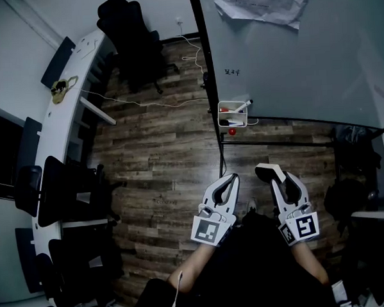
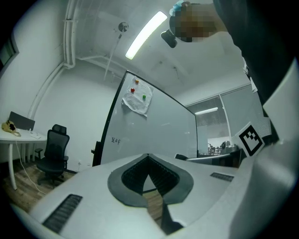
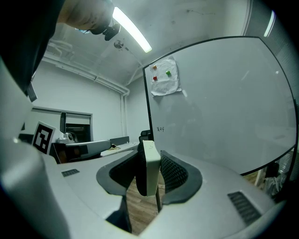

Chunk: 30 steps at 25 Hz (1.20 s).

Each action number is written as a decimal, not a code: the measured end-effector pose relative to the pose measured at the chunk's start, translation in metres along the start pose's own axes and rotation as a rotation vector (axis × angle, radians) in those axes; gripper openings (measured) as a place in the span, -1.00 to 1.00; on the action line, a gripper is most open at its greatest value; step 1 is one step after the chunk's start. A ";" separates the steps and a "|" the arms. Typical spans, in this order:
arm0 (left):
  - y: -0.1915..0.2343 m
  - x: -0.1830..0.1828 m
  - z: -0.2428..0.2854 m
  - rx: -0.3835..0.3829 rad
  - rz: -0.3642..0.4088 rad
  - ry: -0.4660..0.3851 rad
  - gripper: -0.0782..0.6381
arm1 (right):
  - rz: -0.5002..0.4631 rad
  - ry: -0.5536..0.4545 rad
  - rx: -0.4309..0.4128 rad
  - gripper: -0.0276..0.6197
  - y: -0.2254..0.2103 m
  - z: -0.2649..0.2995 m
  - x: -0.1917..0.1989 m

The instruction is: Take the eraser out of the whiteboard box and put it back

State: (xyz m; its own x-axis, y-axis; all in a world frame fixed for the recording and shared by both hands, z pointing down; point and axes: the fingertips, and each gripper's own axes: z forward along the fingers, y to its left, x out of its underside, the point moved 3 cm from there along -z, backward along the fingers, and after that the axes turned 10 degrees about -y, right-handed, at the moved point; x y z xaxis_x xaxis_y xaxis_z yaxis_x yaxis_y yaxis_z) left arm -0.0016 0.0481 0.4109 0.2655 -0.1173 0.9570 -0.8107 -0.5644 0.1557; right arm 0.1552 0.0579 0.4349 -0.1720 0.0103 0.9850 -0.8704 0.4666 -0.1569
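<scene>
The eraser [image 1: 268, 172], a white block with dark felt, stands on edge between the jaws of my right gripper [image 1: 270, 172]; in the right gripper view the eraser [image 3: 150, 169] is pinched by both pads of that gripper [image 3: 149, 148]. The white whiteboard box [image 1: 233, 121] hangs at the lower left corner of the whiteboard [image 1: 296, 61], well ahead of both grippers, with markers in it. My left gripper [image 1: 231, 179] is beside the right one, its jaws together and nothing in them; the left gripper view shows the left gripper [image 2: 148, 158] with its tips touching.
A red magnet [image 1: 232, 131] sits just under the box. A paper sheet [image 1: 261, 1] is pinned at the board's top. A black office chair [image 1: 131, 37] stands at the back. A curved white desk [image 1: 55, 118] with more chairs runs along the left. A cable [image 1: 144, 104] lies on the wooden floor.
</scene>
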 end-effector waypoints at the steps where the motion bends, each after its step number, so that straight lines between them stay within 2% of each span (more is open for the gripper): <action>1: 0.000 -0.001 0.000 -0.001 -0.001 -0.007 -0.76 | -0.001 -0.001 -0.002 -0.43 0.000 0.000 0.000; 17: 0.011 -0.007 -0.025 -0.045 0.002 -0.030 -0.76 | -0.019 0.022 -0.014 -0.43 0.020 -0.001 0.006; 30: 0.028 -0.007 -0.050 -0.061 -0.022 -0.046 -0.76 | -0.017 0.033 0.019 -0.43 0.034 0.010 0.009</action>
State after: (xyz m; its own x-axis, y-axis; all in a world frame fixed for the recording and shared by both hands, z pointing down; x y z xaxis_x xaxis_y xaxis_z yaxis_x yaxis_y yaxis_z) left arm -0.0529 0.0741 0.4206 0.3063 -0.1431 0.9411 -0.8342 -0.5166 0.1929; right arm 0.1196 0.0652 0.4381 -0.1420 0.0320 0.9894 -0.8818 0.4499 -0.1411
